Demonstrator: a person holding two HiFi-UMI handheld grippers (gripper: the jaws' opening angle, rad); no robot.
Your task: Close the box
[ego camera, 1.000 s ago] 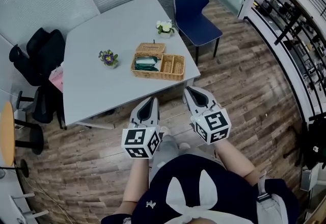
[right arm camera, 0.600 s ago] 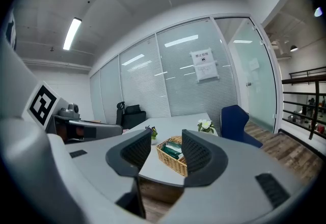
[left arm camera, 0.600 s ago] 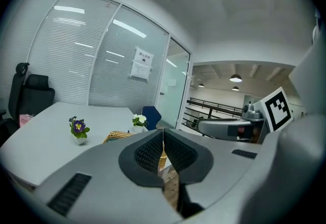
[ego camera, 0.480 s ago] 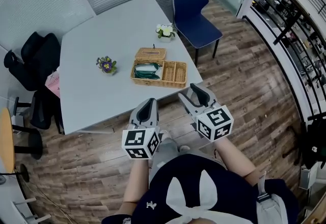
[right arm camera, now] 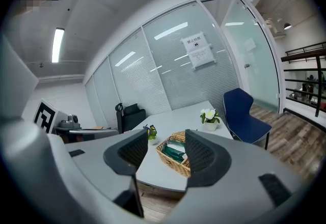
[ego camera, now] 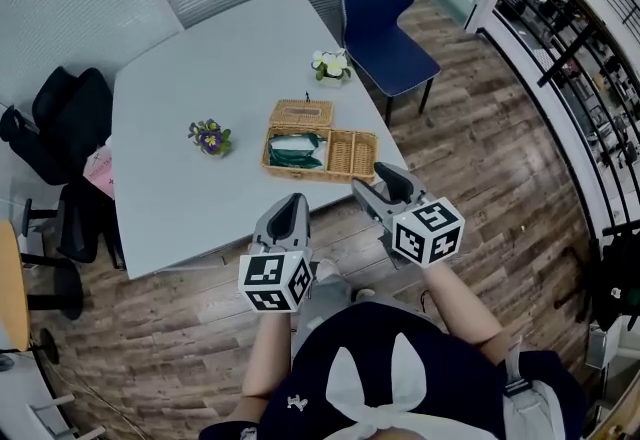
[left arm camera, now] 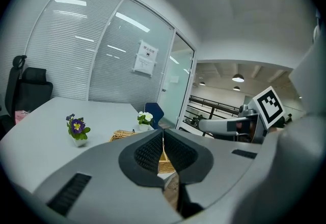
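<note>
A wicker box (ego camera: 322,154) stands near the front right edge of the grey table (ego camera: 200,78). Its woven lid (ego camera: 302,113) is folded back behind it, and a green packet lies inside. Both grippers hang short of the table, above the wooden floor. My left gripper (ego camera: 291,207) is shut with nothing in it; its pads (left arm camera: 153,151) almost meet. My right gripper (ego camera: 382,180) points at the box, its jaws are opening, and nothing is between them. In the right gripper view the box (right arm camera: 174,158) shows through the gap of my right gripper (right arm camera: 165,150).
A purple flower pot (ego camera: 210,138) stands left of the box, and a white flower pot (ego camera: 331,67) behind it near the far corner. A blue chair (ego camera: 385,28) is beyond the table's right side. Black office chairs (ego camera: 60,128) stand at the left, dark shelving (ego camera: 580,48) on the right.
The right gripper's jaws have opened from shut. It has moved slightly right and closer to the table edge. The left gripper has hardly moved.
</note>
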